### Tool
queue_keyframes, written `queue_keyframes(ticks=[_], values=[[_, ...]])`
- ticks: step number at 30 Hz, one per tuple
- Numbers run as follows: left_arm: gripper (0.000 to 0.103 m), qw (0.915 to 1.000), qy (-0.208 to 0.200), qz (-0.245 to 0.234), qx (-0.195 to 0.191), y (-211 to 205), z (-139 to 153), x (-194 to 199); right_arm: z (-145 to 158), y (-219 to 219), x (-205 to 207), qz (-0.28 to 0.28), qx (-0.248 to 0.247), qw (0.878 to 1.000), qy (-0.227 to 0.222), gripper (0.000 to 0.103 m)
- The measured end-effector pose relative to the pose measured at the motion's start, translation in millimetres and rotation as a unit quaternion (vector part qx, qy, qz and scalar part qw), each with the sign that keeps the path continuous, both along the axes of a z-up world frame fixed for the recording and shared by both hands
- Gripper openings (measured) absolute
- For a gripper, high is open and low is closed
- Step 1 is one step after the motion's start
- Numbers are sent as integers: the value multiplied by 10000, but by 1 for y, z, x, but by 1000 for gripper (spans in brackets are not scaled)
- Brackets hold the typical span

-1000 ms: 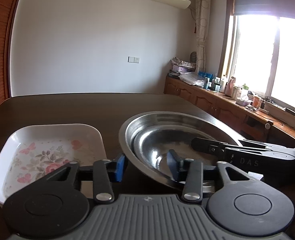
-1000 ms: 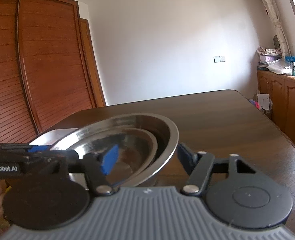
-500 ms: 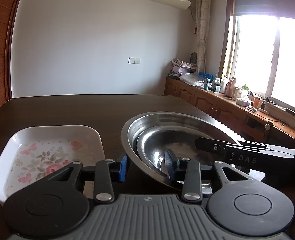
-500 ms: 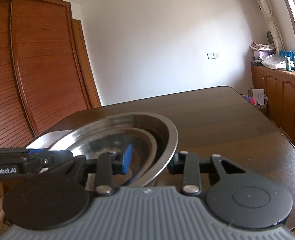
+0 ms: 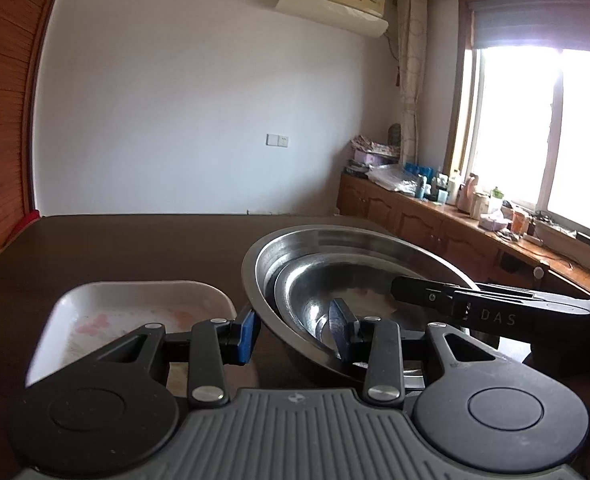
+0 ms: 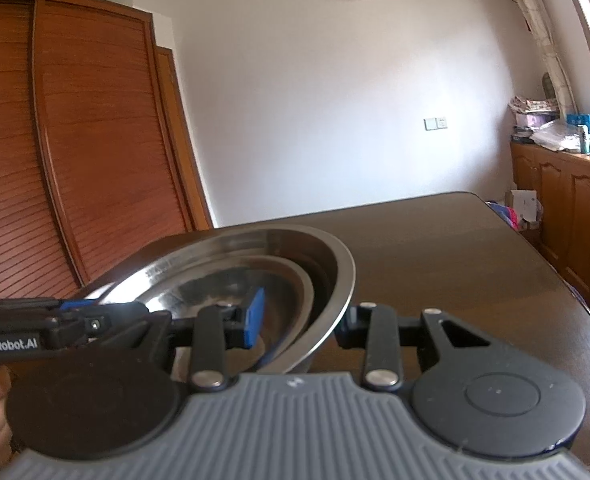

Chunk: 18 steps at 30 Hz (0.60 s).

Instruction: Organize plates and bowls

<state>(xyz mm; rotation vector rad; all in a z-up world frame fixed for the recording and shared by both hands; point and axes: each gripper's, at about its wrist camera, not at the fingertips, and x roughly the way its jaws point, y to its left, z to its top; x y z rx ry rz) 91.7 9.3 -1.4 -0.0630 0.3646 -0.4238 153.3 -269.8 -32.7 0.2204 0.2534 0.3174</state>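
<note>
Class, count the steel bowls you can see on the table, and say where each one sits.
2. The large steel bowl sits on the dark table, right of the white floral tray; the smaller steel bowl is nested inside it. More could be hidden underneath.

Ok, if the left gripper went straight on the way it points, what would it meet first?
The nested steel bowls: their near wall already sits clamped in the left gripper's jaws. Past them only the table shows ahead, though depth is unclear.
</note>
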Motion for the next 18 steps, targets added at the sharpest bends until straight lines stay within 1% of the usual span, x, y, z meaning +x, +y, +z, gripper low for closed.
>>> queue_keyframes(ticks=[6,12,18], values=[[68,9996,-117,253,-26,25,9,-3,6,12,5,220,-9,9997,-54,37],[68,9982,-129,582,-69,51,11,-3,11,32,12,483,-84,9987,-135,37],[68,9961,-141,862,-80,79,11,-5,12,55,19,778,-69,9969,-57,37]])
